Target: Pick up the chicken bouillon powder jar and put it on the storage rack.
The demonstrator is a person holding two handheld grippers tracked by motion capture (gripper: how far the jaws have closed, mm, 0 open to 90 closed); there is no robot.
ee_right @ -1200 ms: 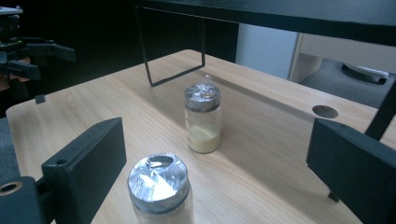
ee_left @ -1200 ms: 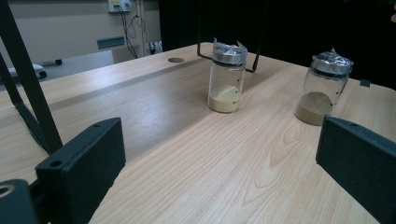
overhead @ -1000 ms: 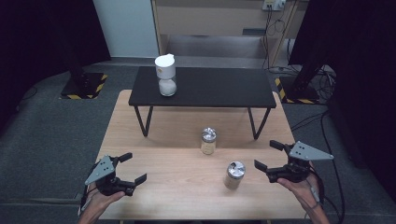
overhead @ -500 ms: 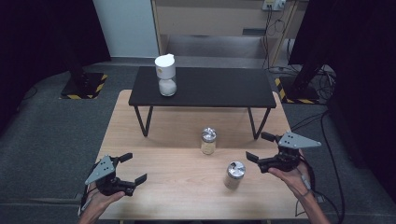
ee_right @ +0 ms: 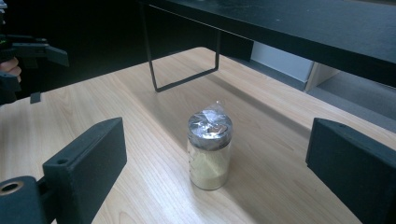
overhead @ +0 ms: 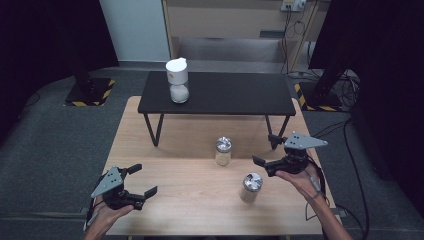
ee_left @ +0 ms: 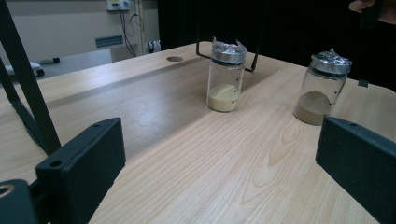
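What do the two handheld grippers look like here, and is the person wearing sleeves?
Both the left gripper and right gripper are black, each with two blocky fingers and a grey three-cornered plate on top. A dark cable trails from the right one. The forearms are bare, no sleeves.

Between the right gripper's [ee_right: 219,172] matt black plastic jaws, a clear glossy glass jar [ee_right: 209,151] is showing pale powder under a shiny crinkled foil cap. Beneath them the table [ee_right: 140,140] is showing smooth, lightly sheened wood grain.
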